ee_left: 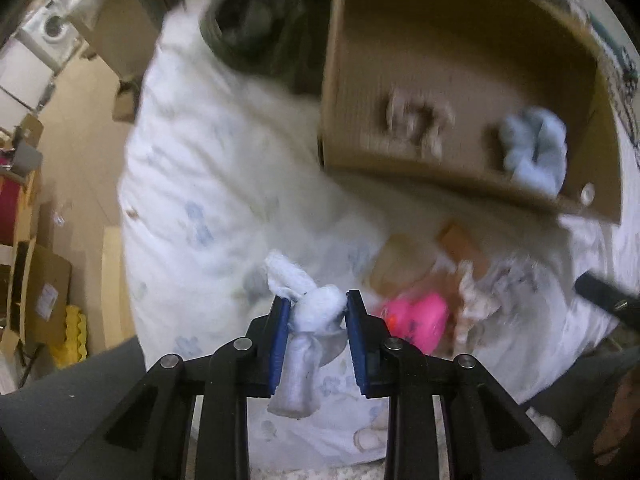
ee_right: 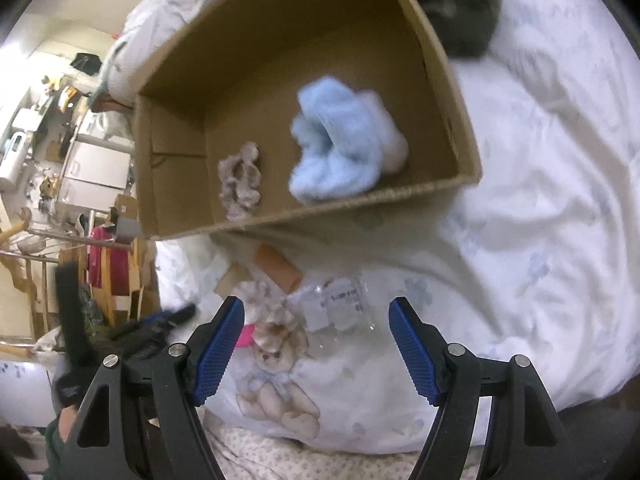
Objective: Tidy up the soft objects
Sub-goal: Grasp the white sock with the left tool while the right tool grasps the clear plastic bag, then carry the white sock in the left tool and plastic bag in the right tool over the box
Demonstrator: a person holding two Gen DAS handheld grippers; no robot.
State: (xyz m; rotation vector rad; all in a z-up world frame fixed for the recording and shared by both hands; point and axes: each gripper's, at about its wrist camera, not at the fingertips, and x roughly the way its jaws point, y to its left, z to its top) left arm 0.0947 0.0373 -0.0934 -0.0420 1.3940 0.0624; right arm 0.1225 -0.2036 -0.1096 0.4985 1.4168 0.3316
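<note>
the white sock (ee_left: 310,332) hangs between the blue pads of the left gripper (ee_left: 316,312), which is closed onto its bunched upper part so that the fluffy top sticks out beyond the fingertips and the rest droops down between the fingers; it is held above the white bedding (ee_left: 192,184), short of the cardboard box (ee_left: 400,168). the box lies open on the bed, and inside it sit a fluffy light blue sock (ee_right: 340,140) against the near wall and a small beige scrunchie (ee_right: 240,180) to its left, the two apart from each other. the right gripper (ee_right: 316,344) is spread wide with nothing between its pads, hovering over the bedding just in front of the box. under it lie a teddy bear toy (ee_right: 276,380) on its back, a crumpled clear plastic wrapper (ee_right: 340,308) with white labels, and a small tan card (ee_right: 280,270) nearer the box. a bright pink object (ee_left: 420,320) rests beside the teddy, partly hidden by the fingers in both views. a dark green garment (ee_right: 460,8) lies on the bed beyond the box's far corner. both views are blurred, so finer detail cannot be told
</note>
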